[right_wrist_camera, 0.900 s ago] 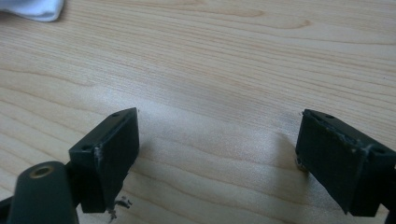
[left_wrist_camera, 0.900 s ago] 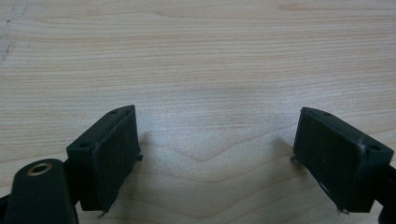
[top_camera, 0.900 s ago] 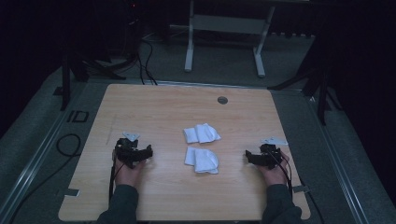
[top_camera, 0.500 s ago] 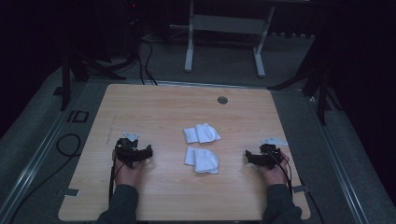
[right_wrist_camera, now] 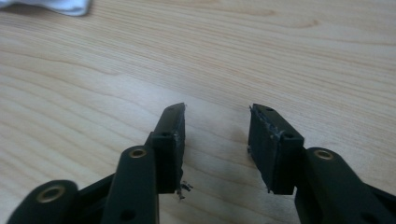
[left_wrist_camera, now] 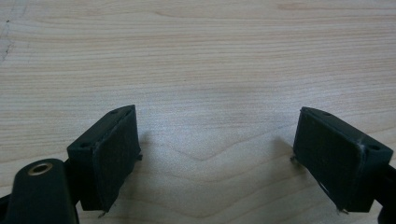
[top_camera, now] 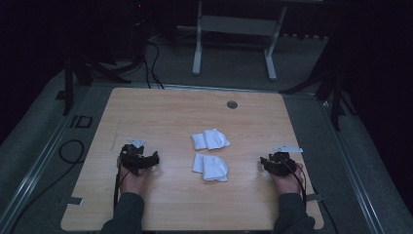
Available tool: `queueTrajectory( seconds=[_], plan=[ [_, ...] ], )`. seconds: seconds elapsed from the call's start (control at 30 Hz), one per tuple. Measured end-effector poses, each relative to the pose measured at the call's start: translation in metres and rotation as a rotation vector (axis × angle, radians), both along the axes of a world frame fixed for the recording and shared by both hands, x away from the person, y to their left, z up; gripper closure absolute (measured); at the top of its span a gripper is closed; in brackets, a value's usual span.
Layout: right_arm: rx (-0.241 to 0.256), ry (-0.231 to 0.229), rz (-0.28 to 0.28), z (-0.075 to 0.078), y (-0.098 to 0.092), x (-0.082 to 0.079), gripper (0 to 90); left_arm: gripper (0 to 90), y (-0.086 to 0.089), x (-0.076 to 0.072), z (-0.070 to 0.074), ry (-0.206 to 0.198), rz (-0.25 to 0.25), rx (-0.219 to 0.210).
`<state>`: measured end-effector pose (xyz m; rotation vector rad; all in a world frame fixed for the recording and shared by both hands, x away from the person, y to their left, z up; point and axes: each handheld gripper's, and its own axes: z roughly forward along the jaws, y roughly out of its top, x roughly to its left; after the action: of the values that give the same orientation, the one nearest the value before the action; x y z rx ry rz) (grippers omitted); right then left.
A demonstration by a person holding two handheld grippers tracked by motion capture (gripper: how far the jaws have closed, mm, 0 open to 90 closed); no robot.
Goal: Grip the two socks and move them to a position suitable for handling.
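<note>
Movement since the earlier frames: almost none; you are still resting both grippers on the table where they were, and the cloths are lying as they lay.

Left gripper (top_camera: 146, 161): you are holding it low over the wooden table (top_camera: 160, 112), jaws spread wide, nothing between them. In the left gripper view its fingertips (left_wrist_camera: 109, 154) are framing bare wood grain.

Right gripper (top_camera: 270, 163): jaws parted more narrowly, also empty. In the right gripper view a corner of white cloth is showing ahead and to the left of the jaws.

Near cloth (top_camera: 210, 166): white, crumpled, lying between your two grippers, well apart from each, roughly level with them.

Far cloth (top_camera: 210, 139): white, loosely folded, sitting just beyond the near one, the two almost touching.

Handling, as a judgement: both pieces are looking light, soft and limp, not fragile and not slippery. They are likely to sag and unfold when lifted. You are best taking hold at a raised fold or a free corner, pinching down to the wood so the jaws catch fabric.

Beyond: a round grommet (top_camera: 232, 104) is sitting near the table's far edge.
</note>
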<state>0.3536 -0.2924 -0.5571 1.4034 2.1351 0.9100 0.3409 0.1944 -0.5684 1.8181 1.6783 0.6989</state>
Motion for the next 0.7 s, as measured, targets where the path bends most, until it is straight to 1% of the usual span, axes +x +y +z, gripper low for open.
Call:
queueTrajectory(
  seconds=[0.17,0.2,0.3,0.4,0.47,0.5,0.57,0.6,0.7],
  plan=[
    [-0.039,-0.04,0.046,0.008,0.011,-0.011,65.2,14.4,0.0,0.0,0.0,0.0,-0.003,0.0],
    [-0.047,-0.042,0.053,0.009,0.012,-0.013,67.5,14.4,0.0,0.0,0.0,0.0,-0.003,0.0],
    [-0.093,-0.05,0.07,0.011,0.018,-0.017,77.4,14.4,0.0,0.0,0.0,0.0,-0.003,0.0],
    [-0.11,-0.053,0.095,0.013,0.021,-0.019,85.4,14.4,0.0,0.0,0.0,0.0,-0.004,0.0],
    [-0.114,-0.055,0.102,0.014,0.023,-0.02,87.1,14.4,0.0,0.0,0.0,0.0,-0.004,0.0],
    [-0.135,-0.059,0.118,0.014,0.027,-0.022,88.8,14.4,0.0,0.0,0.0,0.0,-0.004,0.0],
    [-0.185,-0.062,0.126,0.013,0.032,-0.023,89.4,14.4,0.0,0.0,0.0,0.0,-0.004,0.0],
    [-0.199,-0.059,0.14,0.012,0.036,-0.024,89.5,14.4,0.0,0.0,0.0,0.0,-0.004,0.0],
    [-0.212,-0.057,0.175,0.01,0.046,-0.026,89.4,14.4,0.0,0.0,0.0,0.001,-0.004,0.0]
  ],
)
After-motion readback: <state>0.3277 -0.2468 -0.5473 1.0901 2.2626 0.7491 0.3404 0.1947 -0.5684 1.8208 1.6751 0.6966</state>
